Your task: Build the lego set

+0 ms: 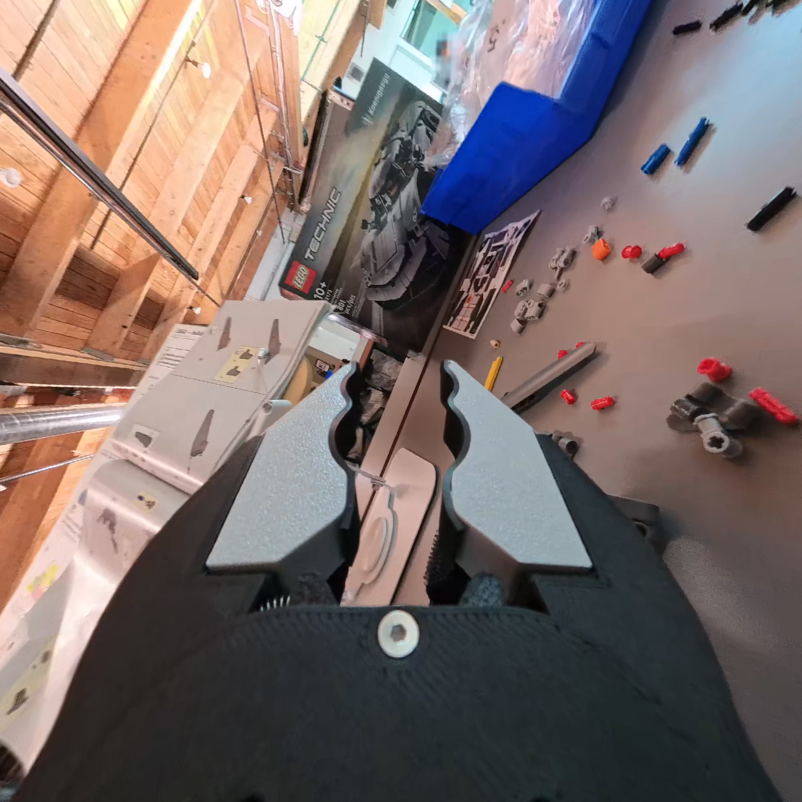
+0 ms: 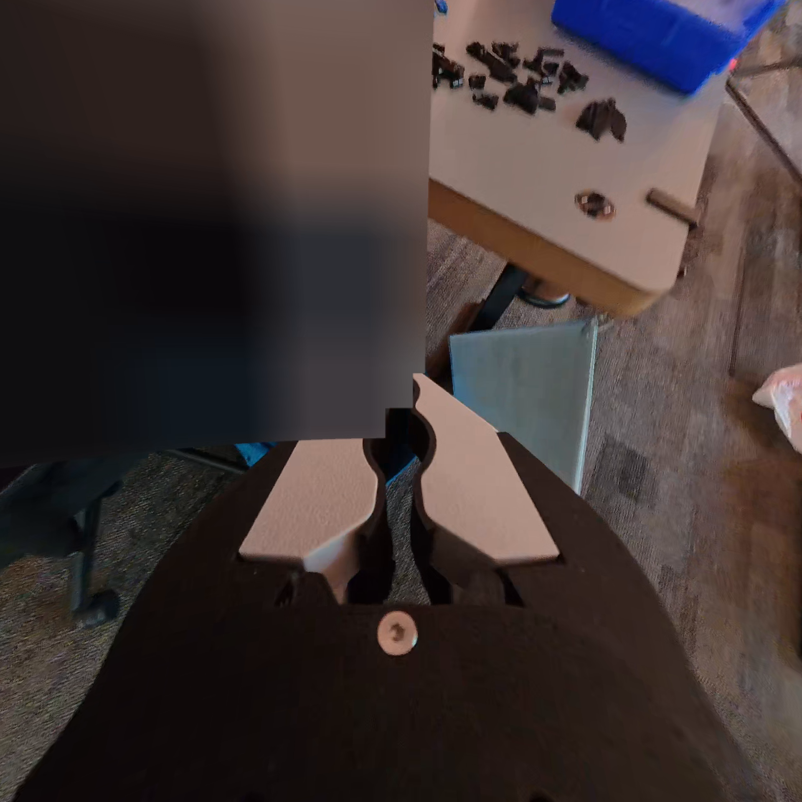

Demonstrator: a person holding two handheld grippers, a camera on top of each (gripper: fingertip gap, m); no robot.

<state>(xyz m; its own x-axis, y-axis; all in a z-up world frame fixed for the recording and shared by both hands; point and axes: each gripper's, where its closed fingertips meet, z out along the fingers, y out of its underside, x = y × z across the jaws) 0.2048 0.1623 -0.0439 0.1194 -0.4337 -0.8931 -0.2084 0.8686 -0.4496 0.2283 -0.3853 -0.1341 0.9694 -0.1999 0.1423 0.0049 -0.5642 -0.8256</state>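
Red, grey and blue lego pieces point(image 1: 607, 277) lie scattered on the table point(image 1: 716, 564) in the left wrist view only, near the set's box point(image 1: 369, 225) and a blue bin point(image 1: 512, 147). Left gripper point(image 1: 401, 373) gapes, holding nothing. Right gripper point(image 2: 403, 434), over carpet, is narrowly parted and empty, one tip hidden; black pieces point(image 2: 512, 73) sit on a farther table.

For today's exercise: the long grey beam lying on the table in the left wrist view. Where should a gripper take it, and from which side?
Probably grip the long grey beam mid-length, across its narrow width, coming down from above. It lies flat on the table, so only its long sides are free. Red pins lie close by, and one end nears the yellow piece.
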